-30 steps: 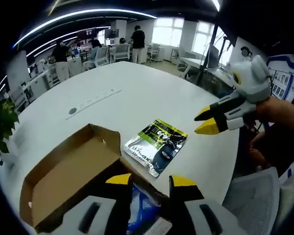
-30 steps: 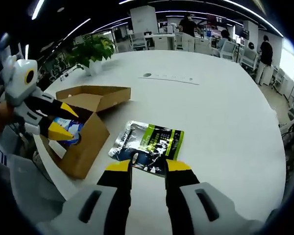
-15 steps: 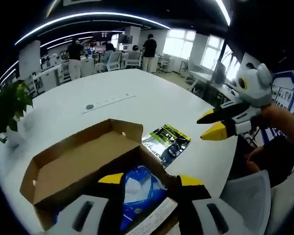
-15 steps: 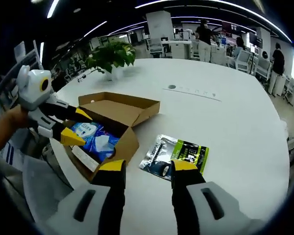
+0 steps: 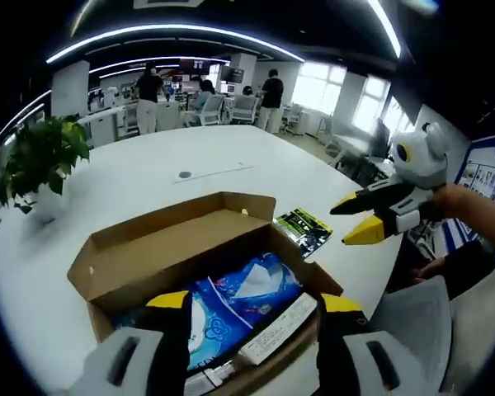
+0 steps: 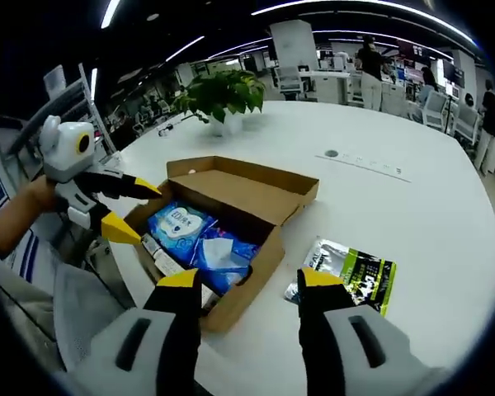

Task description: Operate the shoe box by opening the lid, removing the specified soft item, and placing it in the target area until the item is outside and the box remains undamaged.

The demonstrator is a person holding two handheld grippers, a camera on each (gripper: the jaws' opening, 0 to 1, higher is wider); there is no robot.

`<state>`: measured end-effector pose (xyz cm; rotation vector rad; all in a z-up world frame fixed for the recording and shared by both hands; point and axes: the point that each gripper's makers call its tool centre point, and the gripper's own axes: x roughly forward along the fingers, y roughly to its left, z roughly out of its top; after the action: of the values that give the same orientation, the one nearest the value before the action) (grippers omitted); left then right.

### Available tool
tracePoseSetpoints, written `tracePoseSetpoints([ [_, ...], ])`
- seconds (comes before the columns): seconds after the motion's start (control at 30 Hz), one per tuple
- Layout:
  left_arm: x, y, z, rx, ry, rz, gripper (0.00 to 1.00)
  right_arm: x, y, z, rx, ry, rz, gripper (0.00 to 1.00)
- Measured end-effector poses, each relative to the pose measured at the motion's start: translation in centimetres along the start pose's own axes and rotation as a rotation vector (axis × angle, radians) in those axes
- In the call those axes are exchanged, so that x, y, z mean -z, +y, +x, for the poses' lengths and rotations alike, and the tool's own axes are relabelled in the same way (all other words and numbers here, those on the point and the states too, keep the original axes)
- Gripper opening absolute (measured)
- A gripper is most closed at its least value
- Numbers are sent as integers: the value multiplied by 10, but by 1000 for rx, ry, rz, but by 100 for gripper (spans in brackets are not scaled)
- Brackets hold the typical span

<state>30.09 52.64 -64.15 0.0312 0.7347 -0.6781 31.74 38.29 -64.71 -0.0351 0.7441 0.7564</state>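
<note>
The cardboard shoe box (image 6: 231, 223) sat lid-open on the white table (image 6: 412, 206), blue tissue packs (image 6: 202, 239) inside. Both grippers (image 5: 252, 309) (image 6: 252, 285) hovered empty, jaws apart — a careless reach could tear the box wall.

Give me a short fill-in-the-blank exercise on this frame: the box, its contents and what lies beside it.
1. The cardboard shoe box has its lid ____.
2. The soft packs inside the box are mostly ____ in colour.
3. The green and silver pouch lies ____ the box, on the white table.
4. Both the left gripper and the right gripper have their fingers ____.

Missing words: open; blue; outside; open
</note>
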Motion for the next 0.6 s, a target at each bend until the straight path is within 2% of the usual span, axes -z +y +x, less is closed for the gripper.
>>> tracePoseSetpoints([
  [0.23, 11, 13, -19, -28, -26, -4, 72, -7, 18, 17, -57, -14, -14, 45],
  [0.6, 31, 33, -44, -62, -77, -35, 82, -5, 42, 48, -124, 4, -43, 40],
])
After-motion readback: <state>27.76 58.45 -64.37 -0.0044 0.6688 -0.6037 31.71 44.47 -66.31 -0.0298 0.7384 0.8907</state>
